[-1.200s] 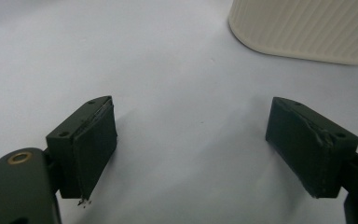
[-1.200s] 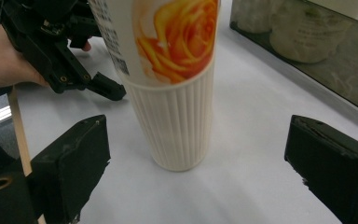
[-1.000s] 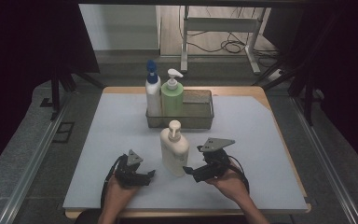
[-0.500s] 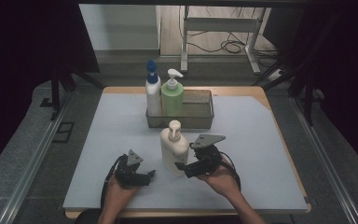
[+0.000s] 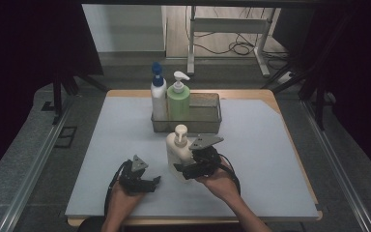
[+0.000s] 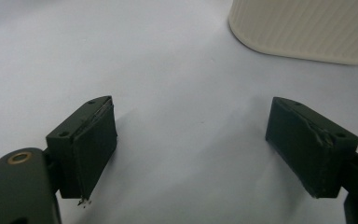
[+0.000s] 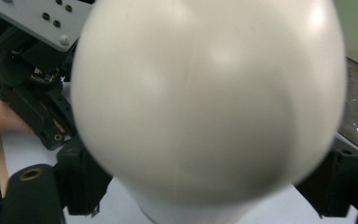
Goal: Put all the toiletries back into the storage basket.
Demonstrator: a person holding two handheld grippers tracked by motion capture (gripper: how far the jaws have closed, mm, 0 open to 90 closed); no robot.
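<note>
Surface: we see a pale grey mat [image 5: 280, 159] on a wooden table, dark floor around it.
Bottle: a cream pump bottle [image 5: 177, 152] stands upright near the front, just this side of the mesh tray [image 5: 207, 121] holding a blue-capped bottle [image 5: 158, 96] and a green bottle [image 5: 178, 99].
Change: our right gripper [image 5: 186, 169] has moved left over the last second, up to the cream bottle.
Right jaws: apart, flanking the bottle, not yet closed.
Left gripper [image 6: 191, 149]: jaws apart, empty, resting left of the bottle.
Meaning: we judge a grasp is imminent.

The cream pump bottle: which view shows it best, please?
The high view: the cream pump bottle stands whole, pump included. The right gripper view gives a blurred close-up of its body; the left gripper view, just its ribbed base corner.
</note>
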